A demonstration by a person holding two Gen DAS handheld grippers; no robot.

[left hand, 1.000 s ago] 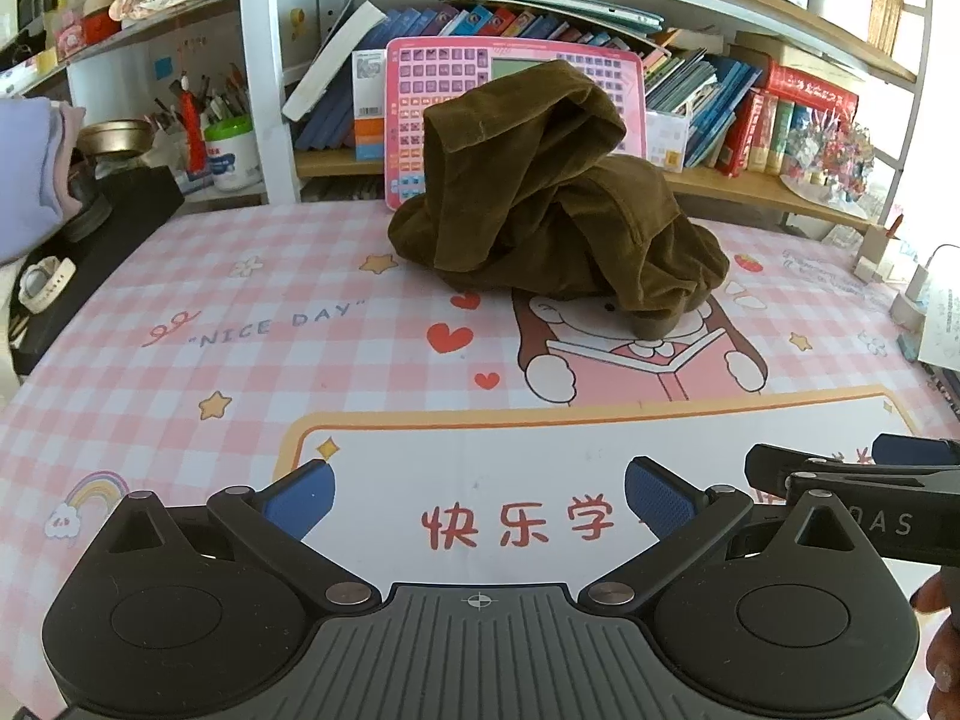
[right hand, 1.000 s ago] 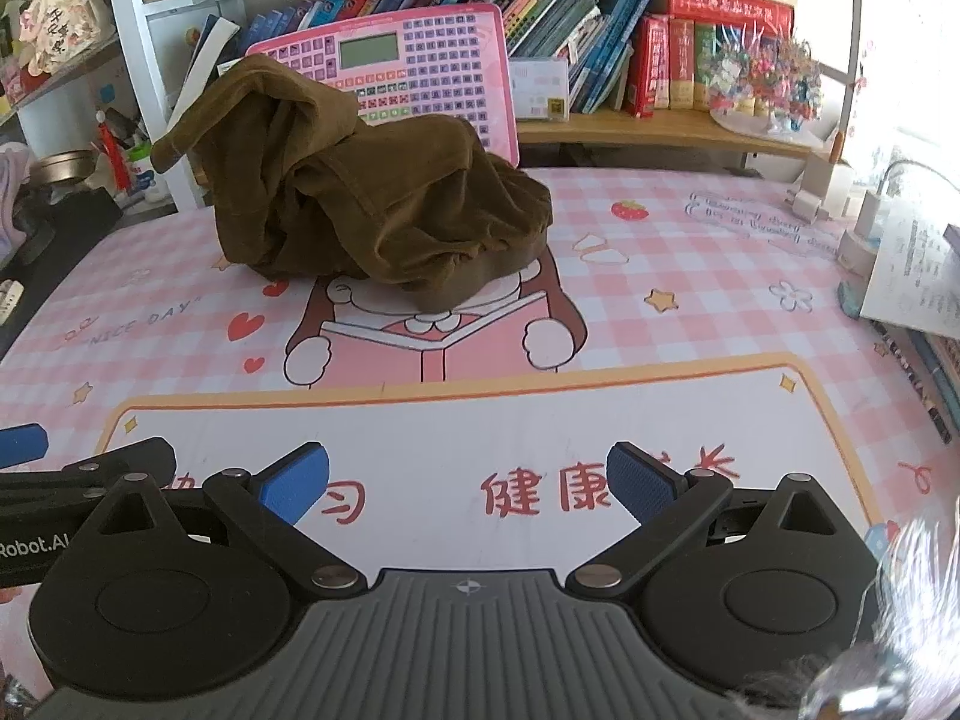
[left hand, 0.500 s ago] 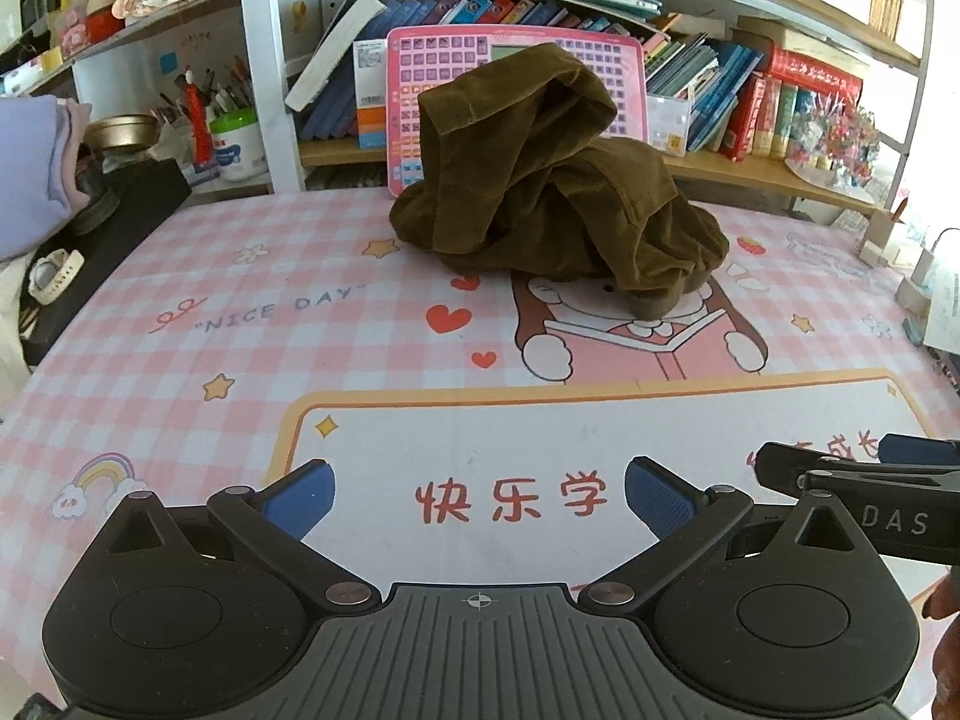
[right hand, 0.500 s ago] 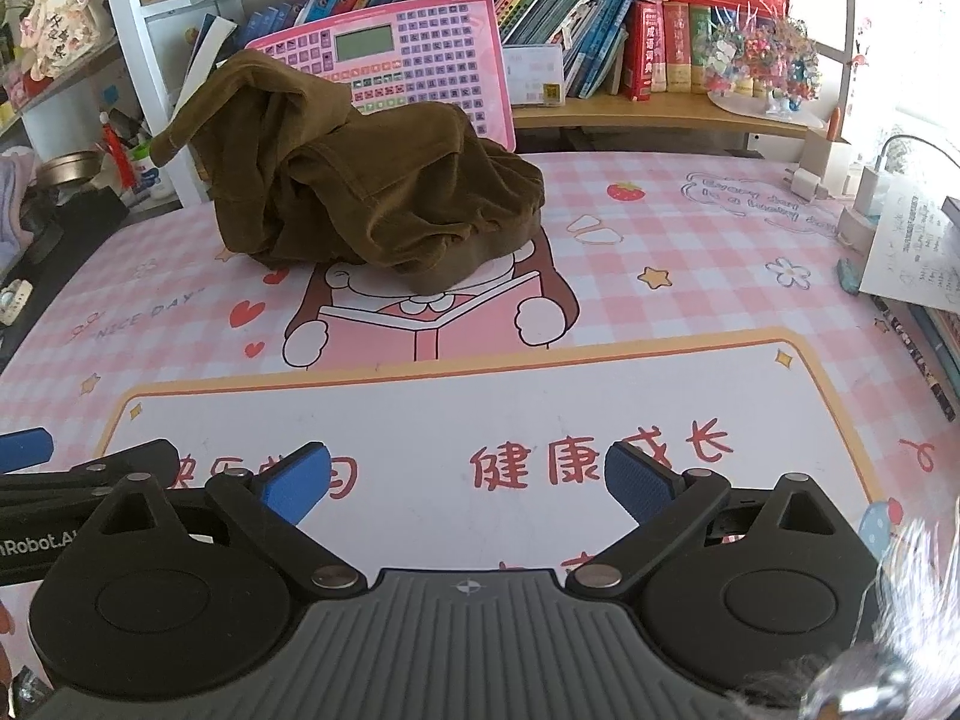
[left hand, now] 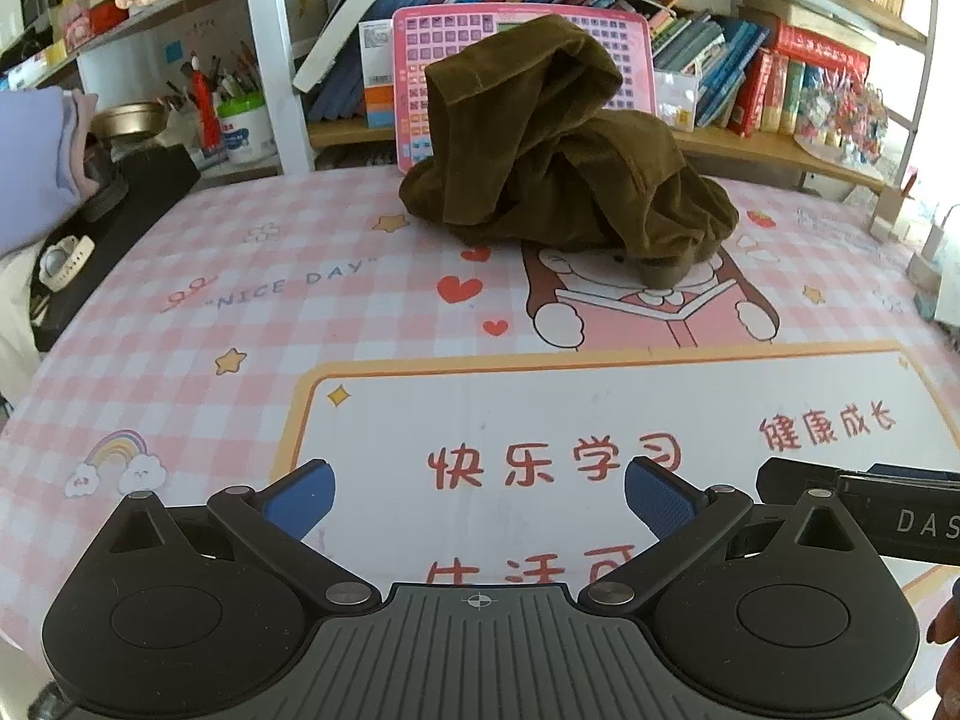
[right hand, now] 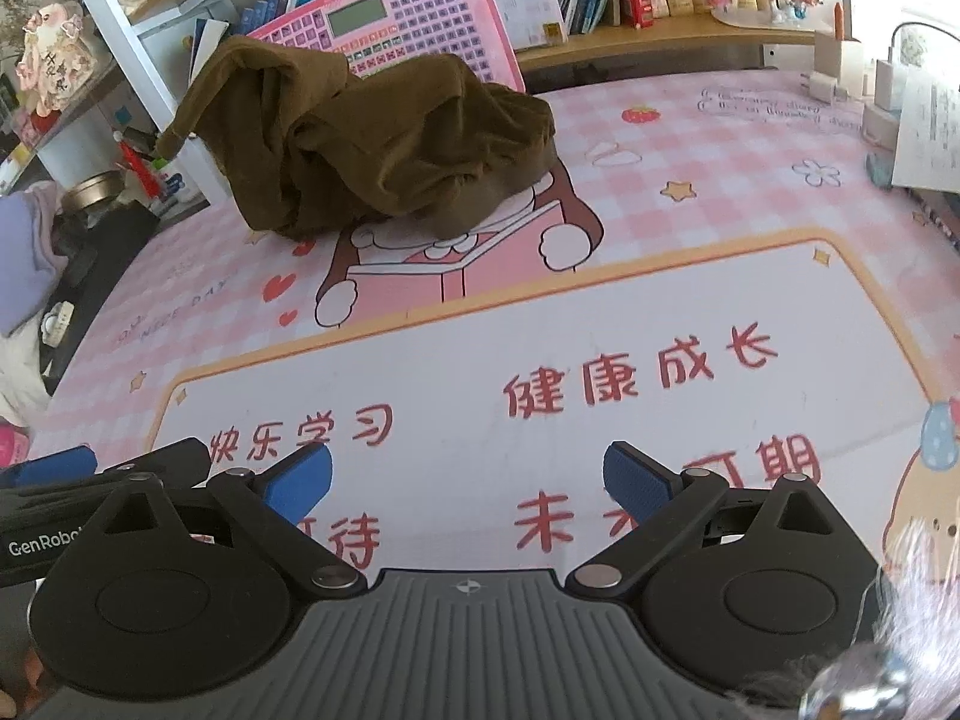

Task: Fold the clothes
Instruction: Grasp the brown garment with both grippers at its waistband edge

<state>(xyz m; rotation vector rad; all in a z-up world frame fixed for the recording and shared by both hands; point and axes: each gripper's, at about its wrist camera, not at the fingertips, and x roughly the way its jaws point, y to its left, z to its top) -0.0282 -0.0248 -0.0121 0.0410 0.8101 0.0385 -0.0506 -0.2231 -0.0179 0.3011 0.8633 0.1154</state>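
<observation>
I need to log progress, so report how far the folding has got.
Nothing looks done: the brown garment lies in a crumpled heap on the pink mat. Nothing is in hand; the left gripper and right gripper are open and empty. All the folding is left.

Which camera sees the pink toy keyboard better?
The right wrist view: the pink toy keyboard shows its screen and most keys above the brown garment. In the left wrist view the garment hides its middle; only the sides show.
</observation>
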